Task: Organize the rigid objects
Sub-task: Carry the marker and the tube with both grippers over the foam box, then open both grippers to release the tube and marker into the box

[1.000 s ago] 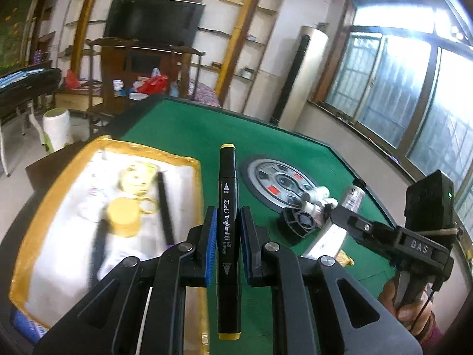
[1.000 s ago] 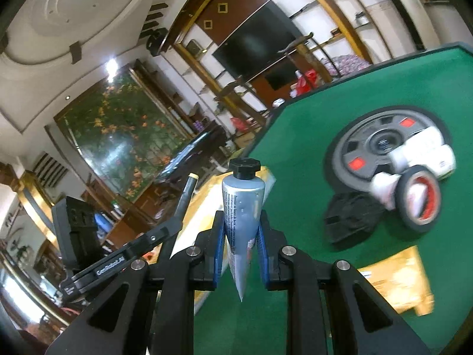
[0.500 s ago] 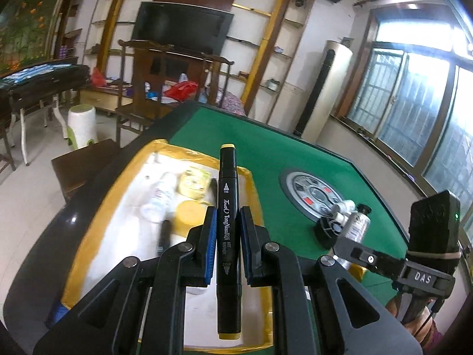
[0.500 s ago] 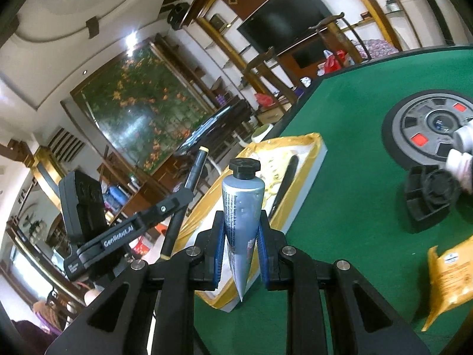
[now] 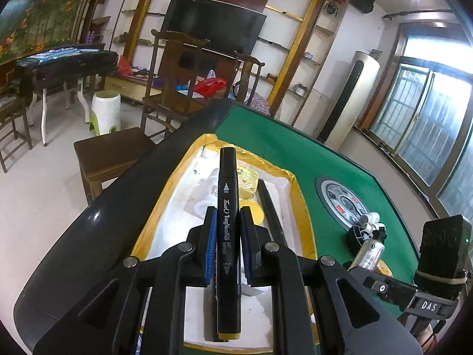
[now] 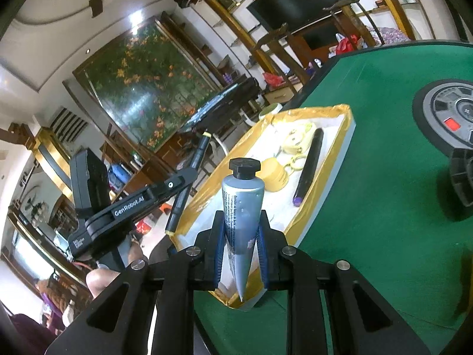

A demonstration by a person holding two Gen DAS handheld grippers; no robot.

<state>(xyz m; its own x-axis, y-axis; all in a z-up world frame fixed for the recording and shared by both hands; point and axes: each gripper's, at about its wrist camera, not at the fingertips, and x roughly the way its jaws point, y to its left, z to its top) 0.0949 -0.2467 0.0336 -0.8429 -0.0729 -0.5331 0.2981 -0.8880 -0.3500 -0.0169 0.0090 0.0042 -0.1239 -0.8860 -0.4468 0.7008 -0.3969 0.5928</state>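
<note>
Closest in, the left gripper is clamped on a black art marker, pinched around its middle so it lies along the fingers, yellow-banded end toward the camera. A mid-body grip like that looks chosen to keep the marker balanced and lined up for laying it down flat. Over on the right wrist view, the right gripper is clamped just as firmly on a grey tube near its flattened tail, black cap pointing forward; the thin crimped end is probably the easiest part for the pads to bite.

Just beyond both sets of fingers sits the gold-edged tray, lying along the left edge of the green table. The left gripper hangs over the tray's near end, the right one at its near corner, so both items seem headed in there.

Inside, on the white lining, things are already gathered: a small yellow jar, a pale yellow keyring piece, and a long black pen lying along the tray's right rim. Open lining shows at the near end, a likely landing spot.

Further out toward the table's centre, the round grey dial is set into the felt, with a black plastic piece and small white bottles beside it, apparently still waiting to be sorted.
</note>
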